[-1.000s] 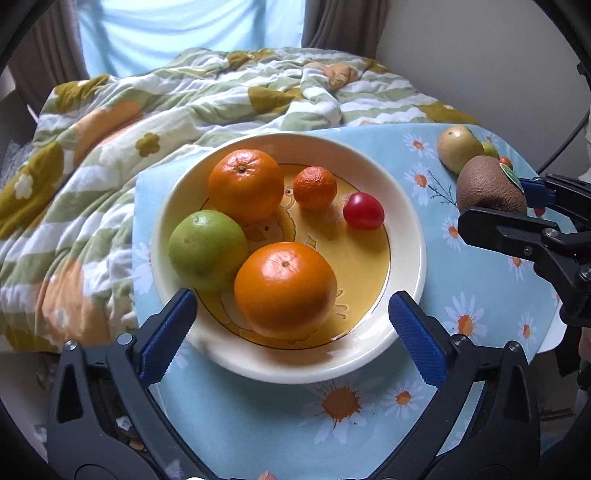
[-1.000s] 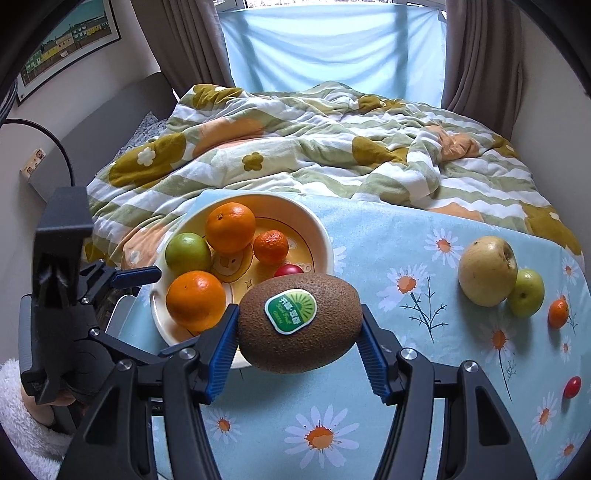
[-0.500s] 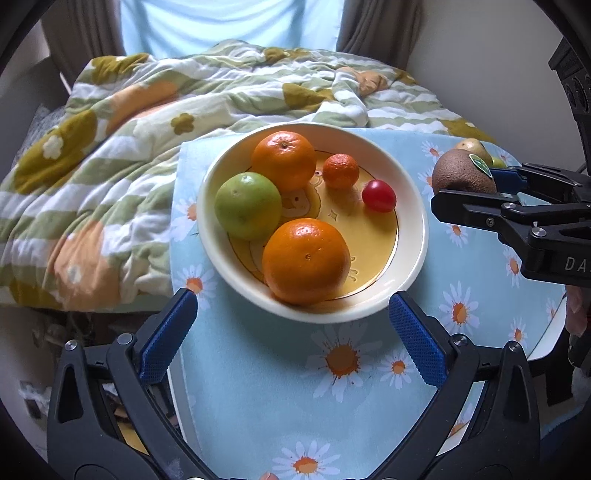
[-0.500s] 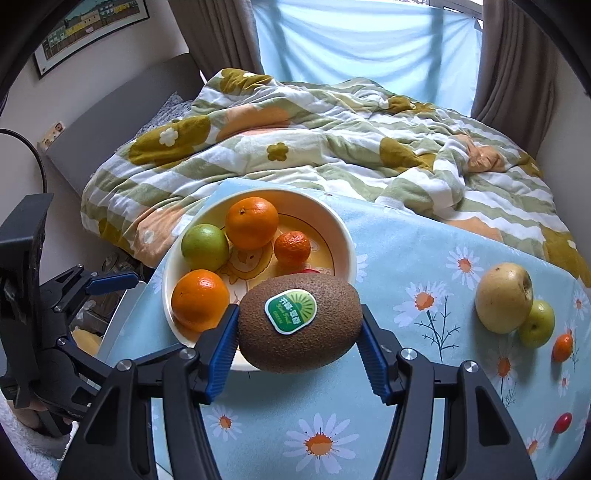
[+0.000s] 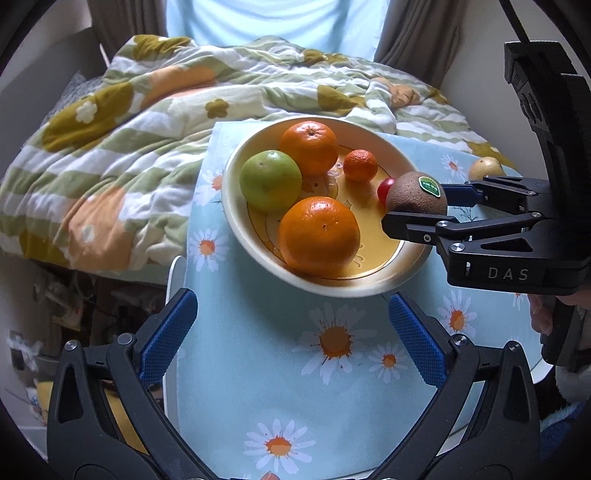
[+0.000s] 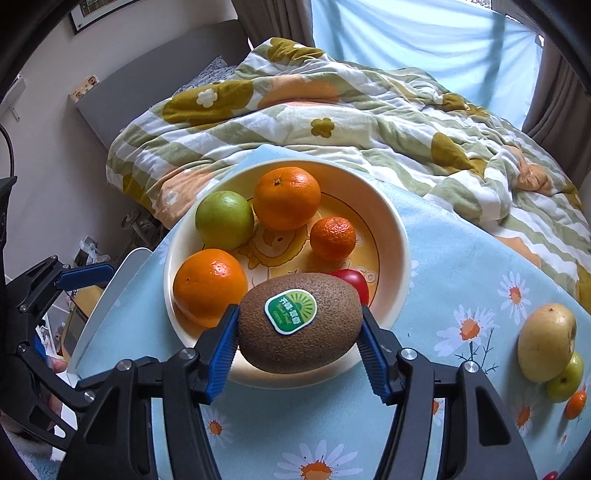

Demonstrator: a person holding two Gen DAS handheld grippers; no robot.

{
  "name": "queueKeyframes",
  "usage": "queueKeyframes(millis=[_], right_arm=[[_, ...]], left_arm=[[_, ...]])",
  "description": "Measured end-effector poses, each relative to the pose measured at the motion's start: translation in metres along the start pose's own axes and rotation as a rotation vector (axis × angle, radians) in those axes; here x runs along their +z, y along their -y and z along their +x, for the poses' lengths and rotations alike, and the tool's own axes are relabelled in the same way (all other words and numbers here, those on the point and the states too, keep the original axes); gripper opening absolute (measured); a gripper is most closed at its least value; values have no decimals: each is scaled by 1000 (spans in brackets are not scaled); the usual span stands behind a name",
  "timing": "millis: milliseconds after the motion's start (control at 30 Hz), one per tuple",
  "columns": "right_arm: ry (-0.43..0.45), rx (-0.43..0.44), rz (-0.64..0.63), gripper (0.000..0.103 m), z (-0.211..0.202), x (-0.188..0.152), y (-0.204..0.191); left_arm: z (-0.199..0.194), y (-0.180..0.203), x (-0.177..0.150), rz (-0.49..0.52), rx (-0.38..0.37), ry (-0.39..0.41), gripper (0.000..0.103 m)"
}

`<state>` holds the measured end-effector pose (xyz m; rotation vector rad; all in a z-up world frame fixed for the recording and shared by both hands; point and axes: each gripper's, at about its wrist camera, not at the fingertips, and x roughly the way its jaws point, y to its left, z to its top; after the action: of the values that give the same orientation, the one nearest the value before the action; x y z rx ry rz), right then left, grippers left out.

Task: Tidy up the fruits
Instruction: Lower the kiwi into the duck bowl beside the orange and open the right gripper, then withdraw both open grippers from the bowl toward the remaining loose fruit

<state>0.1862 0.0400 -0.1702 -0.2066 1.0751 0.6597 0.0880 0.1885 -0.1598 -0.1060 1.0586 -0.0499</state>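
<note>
Kiwi [image 5: 415,192] in right gripper [image 5: 417,205] jaws above plate [image 5: 236,221]

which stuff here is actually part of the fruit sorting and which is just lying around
Part of the job:
- kiwi clamped in the right gripper
- plate holding two oranges, a green fruit, a mandarin and a red tomato
- pear, small green fruit and small orange fruit loose on the tablecloth

Just lying about:
- quilt
- curtains
- framed picture

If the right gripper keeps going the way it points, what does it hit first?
Probably the plate: the right gripper is shut on the kiwi, aimed at the bare near patch between the near orange and red tomato. Depth is uncertain.
</note>
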Motion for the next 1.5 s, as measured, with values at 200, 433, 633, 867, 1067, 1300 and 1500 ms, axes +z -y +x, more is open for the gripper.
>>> queueKeyframes(millis=[200,433,633,867,1067,1300,1500], right_arm=[[-20,1,-21,57,11,-2,0],[-33,-6,-15,58,12,-3,5],[22,-5,-4,86,-1,-4,5],[57,-23,23,101,-19,-8,5],[98,-45,52,103,-47,-10,3],[115,-51,134,103,-79,-17,0],[157,-111,228,103,-107,-29,2]], left_arm=[[0,2,-10,-34,24,-8,103],[-3,0,-16,-58,30,-3,103],[-4,1,-17,-59,31,-2,103],[-19,2,-22,-41,31,10,103],[-41,0,-18,-26,22,34,103],[-67,-3,-2,24,10,61,103],[-76,3,15,101,-21,71,103]])
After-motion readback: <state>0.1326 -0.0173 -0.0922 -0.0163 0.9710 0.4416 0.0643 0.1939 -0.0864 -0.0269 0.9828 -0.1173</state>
